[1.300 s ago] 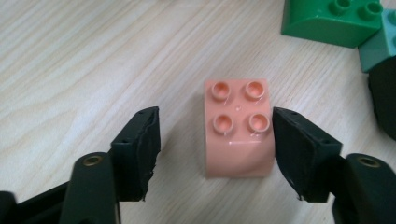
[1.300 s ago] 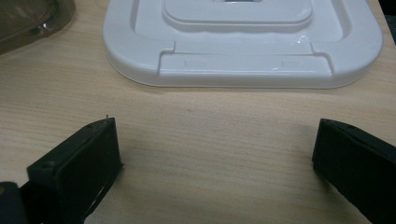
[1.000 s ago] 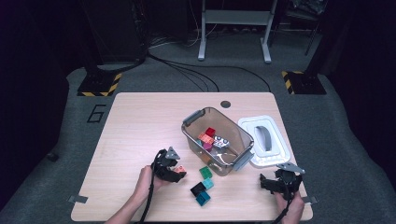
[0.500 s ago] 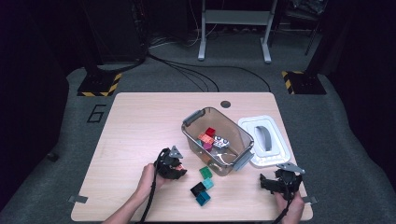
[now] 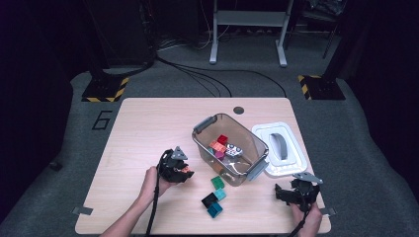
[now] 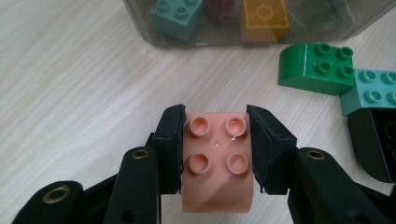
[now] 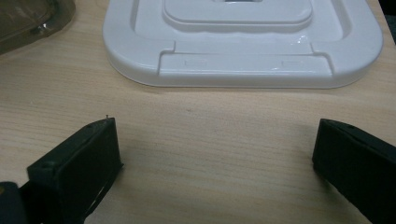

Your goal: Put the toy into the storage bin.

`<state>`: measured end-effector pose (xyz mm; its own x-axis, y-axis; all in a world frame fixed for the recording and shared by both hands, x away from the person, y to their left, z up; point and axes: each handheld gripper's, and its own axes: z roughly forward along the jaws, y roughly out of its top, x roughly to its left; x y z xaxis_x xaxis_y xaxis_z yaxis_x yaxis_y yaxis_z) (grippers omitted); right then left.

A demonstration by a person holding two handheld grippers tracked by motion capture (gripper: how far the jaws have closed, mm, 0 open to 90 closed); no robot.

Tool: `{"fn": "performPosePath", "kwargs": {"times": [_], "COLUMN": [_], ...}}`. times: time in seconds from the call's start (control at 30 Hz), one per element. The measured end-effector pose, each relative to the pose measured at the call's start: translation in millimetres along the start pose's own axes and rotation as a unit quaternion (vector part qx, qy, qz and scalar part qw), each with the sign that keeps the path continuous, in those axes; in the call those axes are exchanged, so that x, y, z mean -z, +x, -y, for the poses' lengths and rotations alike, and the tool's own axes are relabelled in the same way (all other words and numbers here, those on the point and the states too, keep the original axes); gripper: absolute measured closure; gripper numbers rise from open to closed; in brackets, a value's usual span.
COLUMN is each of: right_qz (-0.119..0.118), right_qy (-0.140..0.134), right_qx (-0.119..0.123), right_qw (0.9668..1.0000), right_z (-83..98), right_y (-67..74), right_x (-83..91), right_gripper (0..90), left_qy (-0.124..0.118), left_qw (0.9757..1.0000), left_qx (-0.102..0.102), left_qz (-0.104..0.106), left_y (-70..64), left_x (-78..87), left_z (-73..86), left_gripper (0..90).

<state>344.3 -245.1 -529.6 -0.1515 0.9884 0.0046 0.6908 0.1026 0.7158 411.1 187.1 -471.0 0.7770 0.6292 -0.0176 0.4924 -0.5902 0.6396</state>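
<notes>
The left gripper [image 6: 215,140] clamps a salmon-pink plastic brick [image 6: 217,161], square with four round studs on top, between its matte black pads; the jaws have just been closing onto it. The brick sits in front of the clear plastic bin [image 5: 205,145], close to its near wall, above the pale wood-grain table [image 5: 138,128]. Through that wall show a teal brick [image 6: 177,16] and an orange brick [image 6: 264,18]. Right of the held brick, also before the bin, lie a glossy green brick with a rounded edge [image 6: 315,70], a teal studded brick [image 6: 373,91] and a black one [image 6: 373,140]. The right gripper [image 7: 215,154] rests with jaws wide apart and nothing between them, just short of the smooth white lid [image 7: 243,51] beside the bin.
</notes>
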Motion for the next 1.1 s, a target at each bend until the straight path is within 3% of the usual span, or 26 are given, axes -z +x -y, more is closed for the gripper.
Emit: {"fn": "performPosePath", "kwargs": {"times": [0.17, 0.77, 1.1], "right_qz": [0.0, 0.0, -0.005], "right_qy": [0.0, -0.001, 0.0], "right_qx": [0.0, 0.001, 0.005], "right_qw": [1.0, 1.0, 1.0], "right_z": [0.0, 0.1, 0.1], "right_y": [0.0, -0.3, 0.2], "right_x": [0.0, 0.0, 0.0], "right_gripper": [0.0, 0.0, 0.0], "left_qy": [-0.003, -0.044, -0.054], "left_qw": [0.9999, 0.9982, 0.9967], "left_qx": [-0.01, -0.001, -0.019], "left_qz": [-0.01, -0.041, -0.057], "left_y": [3.9, 33.6, 37.5], "left_x": [10.9, 50.6, 64.1], "left_z": [-8.5, -45.9, -76.5], "left_gripper": [58.9, 59.0, 58.9]}}
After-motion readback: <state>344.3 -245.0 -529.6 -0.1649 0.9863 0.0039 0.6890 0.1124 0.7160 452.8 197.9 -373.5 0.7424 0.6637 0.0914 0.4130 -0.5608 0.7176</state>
